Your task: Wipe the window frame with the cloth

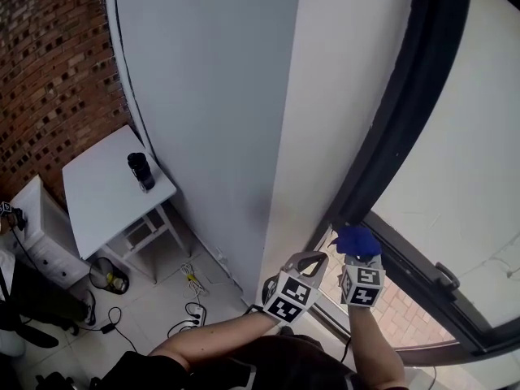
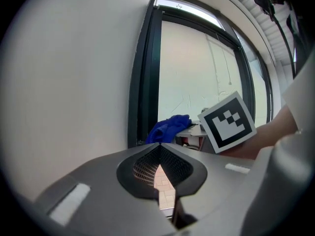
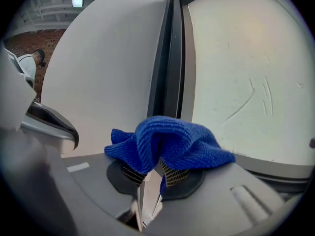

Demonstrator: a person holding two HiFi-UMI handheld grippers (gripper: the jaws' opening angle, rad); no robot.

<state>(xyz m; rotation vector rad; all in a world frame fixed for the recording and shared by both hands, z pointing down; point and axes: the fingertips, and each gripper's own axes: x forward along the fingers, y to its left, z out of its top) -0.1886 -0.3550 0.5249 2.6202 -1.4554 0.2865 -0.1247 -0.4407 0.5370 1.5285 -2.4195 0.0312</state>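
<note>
A blue knitted cloth (image 3: 167, 144) is bunched between the jaws of my right gripper (image 3: 158, 157), which is shut on it. In the head view the cloth (image 1: 357, 240) sits at the lower corner of the dark window frame (image 1: 404, 104), just above the right gripper (image 1: 358, 254). The frame's upright (image 3: 170, 58) runs straight up ahead of the cloth. My left gripper (image 1: 313, 257) is beside it on the left, in front of the white wall, jaws shut with nothing in them. From the left gripper (image 2: 158, 146) view the cloth (image 2: 168, 128) shows by the frame (image 2: 147, 73).
A white wall panel (image 1: 341, 96) borders the frame on the left. Frosted glass (image 1: 479, 161) fills the window, with a handle (image 1: 445, 276) on the lower rail. Far below stand a white table (image 1: 97, 197) with a dark cup (image 1: 140, 171), a bin and cables on the floor.
</note>
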